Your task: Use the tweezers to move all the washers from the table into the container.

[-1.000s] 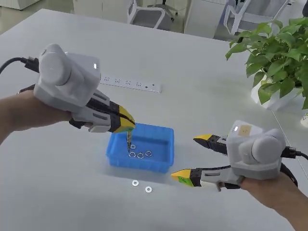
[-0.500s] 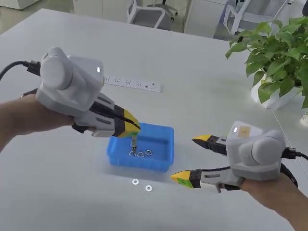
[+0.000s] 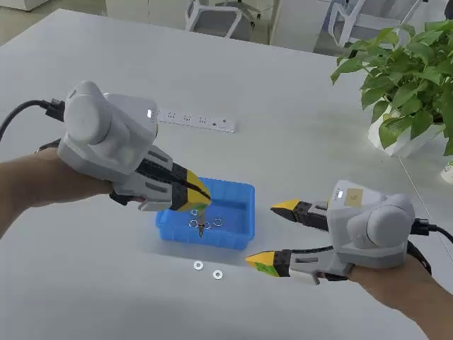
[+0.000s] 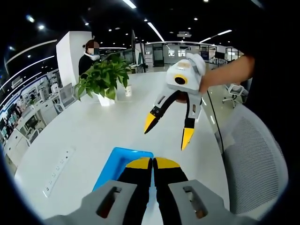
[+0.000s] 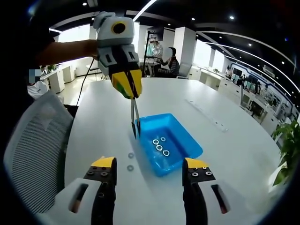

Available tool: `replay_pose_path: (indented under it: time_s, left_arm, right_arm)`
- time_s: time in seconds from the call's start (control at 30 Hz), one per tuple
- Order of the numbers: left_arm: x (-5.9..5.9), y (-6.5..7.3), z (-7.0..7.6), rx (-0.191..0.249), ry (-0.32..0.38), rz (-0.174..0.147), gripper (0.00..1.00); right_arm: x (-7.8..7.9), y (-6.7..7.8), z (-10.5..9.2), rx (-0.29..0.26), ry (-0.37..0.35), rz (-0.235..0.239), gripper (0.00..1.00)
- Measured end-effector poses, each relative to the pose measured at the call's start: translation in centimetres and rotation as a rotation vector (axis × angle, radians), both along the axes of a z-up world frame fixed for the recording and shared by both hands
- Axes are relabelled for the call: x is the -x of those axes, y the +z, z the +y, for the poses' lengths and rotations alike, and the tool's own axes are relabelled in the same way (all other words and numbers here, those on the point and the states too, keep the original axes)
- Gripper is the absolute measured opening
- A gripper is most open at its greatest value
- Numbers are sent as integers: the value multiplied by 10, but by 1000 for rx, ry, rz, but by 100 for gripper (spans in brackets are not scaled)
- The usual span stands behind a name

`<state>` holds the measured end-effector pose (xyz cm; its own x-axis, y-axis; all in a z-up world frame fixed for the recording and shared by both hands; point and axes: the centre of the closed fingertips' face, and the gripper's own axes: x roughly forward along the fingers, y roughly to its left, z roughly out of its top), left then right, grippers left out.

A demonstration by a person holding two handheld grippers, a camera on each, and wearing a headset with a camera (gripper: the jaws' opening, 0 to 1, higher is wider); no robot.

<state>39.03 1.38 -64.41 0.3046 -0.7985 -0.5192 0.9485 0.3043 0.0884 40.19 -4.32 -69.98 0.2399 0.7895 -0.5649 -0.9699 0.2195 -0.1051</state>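
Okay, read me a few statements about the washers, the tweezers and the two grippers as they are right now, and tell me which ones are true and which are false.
1. Two washers lie on the table, outside the blue container. True.
2. The right gripper is shut on the tweezers. False: it is open and holds nothing; the left gripper is the one clamped on the tweezers.
3. The container has nothing in it. False: several washers lie on its floor.
4. The tweezers point down toward the container. True.
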Motion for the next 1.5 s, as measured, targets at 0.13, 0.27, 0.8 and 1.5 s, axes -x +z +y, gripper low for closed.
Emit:
replay_pose_path:
  time_s: [0.13, 0.27, 0.8, 1.5]
  left_arm:
    - [3, -3, -2, 0, -11, 0, 5]
    - [7, -10, -6, -8, -29, 1, 5]
    - [17, -34, -10, -25, -48, 29, 5]
    - [19, -43, -8, -14, -38, 46, 5]
  right_arm:
    - [5, -4, 4, 4, 22, 6, 56]
    - [8, -6, 7, 7, 34, 11, 55]
    - [16, -15, 9, 25, 59, 25, 55]
    - [21, -25, 11, 35, 66, 36, 54]
